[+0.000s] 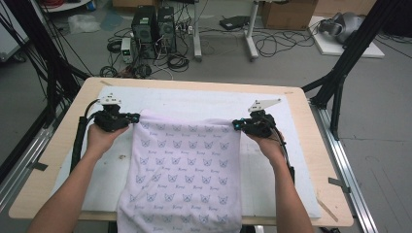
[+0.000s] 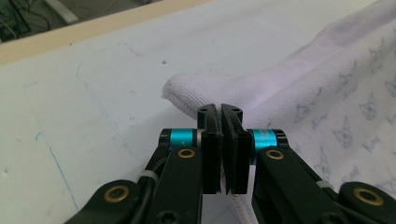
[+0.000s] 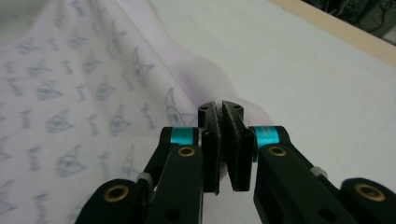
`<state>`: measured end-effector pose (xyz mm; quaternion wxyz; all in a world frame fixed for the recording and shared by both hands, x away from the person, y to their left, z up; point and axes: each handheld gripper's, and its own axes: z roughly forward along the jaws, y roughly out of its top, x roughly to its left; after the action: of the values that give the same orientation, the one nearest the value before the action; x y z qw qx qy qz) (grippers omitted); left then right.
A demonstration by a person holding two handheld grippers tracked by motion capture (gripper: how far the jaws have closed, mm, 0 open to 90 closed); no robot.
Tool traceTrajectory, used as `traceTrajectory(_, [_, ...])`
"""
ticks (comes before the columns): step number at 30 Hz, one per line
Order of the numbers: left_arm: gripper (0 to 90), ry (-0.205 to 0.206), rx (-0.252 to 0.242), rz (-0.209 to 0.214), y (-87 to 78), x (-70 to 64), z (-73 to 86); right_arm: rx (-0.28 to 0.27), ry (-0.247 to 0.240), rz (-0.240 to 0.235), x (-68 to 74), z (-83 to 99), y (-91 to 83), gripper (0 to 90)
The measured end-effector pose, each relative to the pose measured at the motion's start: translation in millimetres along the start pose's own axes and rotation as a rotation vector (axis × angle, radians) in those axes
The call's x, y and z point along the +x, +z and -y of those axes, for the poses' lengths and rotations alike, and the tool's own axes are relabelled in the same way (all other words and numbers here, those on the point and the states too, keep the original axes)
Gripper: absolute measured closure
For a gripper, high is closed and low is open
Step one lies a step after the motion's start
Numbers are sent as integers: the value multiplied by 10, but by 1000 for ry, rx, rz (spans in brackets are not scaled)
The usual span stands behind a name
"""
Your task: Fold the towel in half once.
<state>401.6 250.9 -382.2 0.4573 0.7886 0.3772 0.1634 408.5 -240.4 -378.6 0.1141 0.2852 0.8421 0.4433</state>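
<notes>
Both grippers, left [image 1: 130, 117] and right [image 1: 238, 124], clamp the towel's [image 1: 184, 170] far corners; keep it taut, move level together.

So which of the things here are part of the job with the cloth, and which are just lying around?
Part of the job:
- patterned towel, spread on the white mat
- left gripper, shut on the towel's far left corner
- right gripper, shut on its far right corner

Just lying about:
- computer towers on the floor
- loose cables
- cardboard box
</notes>
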Motion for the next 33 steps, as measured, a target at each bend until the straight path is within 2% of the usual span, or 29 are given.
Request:
traceTrajectory(2, [862,27,-5,20,-124,-92,56,-17,5,-22,78,1,-88,860])
traceTrajectory(6, [862,48,-28,65,-367,-279,273,-2,-44,-47,302,117,-268,860])
traceTrajectory(8, [862,82,-14,85,-478,-408,441,10,-73,-77,470,255,-358,859])
traceTrajectory(10, [858,87,-6,133,-564,-555,637,45,-97,-99,649,421,-420,852])
traceTrajectory(12, [814,115,35,153,-633,-672,798,55,-104,-129,802,597,-476,800])
traceTrajectory(13, [742,129,50,142,-659,-714,850,52,-105,-132,851,672,-504,756])
traceTrajectory(14, [689,147,63,110,-678,-749,882,54,-100,-127,884,732,-534,724])
traceTrajectory(15, [647,157,76,88,-680,-762,887,53,-97,-120,890,773,-558,686])
traceTrajectory(18, [577,147,80,95,-644,-749,809,42,-64,-91,804,805,-596,641])
traceTrajectory(19, [559,146,80,99,-617,-742,774,28,-39,-90,770,789,-594,629])
traceTrajectory(21, [542,135,76,107,-543,-729,726,6,-36,-98,752,755,-543,580])
traceTrajectory(23, [531,121,83,113,-437,-710,695,24,-31,-99,759,729,-467,536])
traceTrajectory(25, [530,111,101,114,-322,-688,682,62,-40,-102,761,710,-324,529])
traceTrajectory(26, [541,117,109,111,-272,-685,686,81,-42,-97,765,705,-266,529])
traceTrajectory(27, [593,131,123,116,-227,-680,693,95,-43,-92,765,702,-216,529])
traceTrajectory(29, [652,123,153,135,-139,-675,716,116,-52,-76,760,702,-139,544])
traceTrajectory(30, [705,134,167,137,-107,-682,730,122,-50,-74,753,702,-112,555])
traceTrajectory(33, [866,156,182,134,-68,-712,752,150,-56,-91,753,706,-66,718])
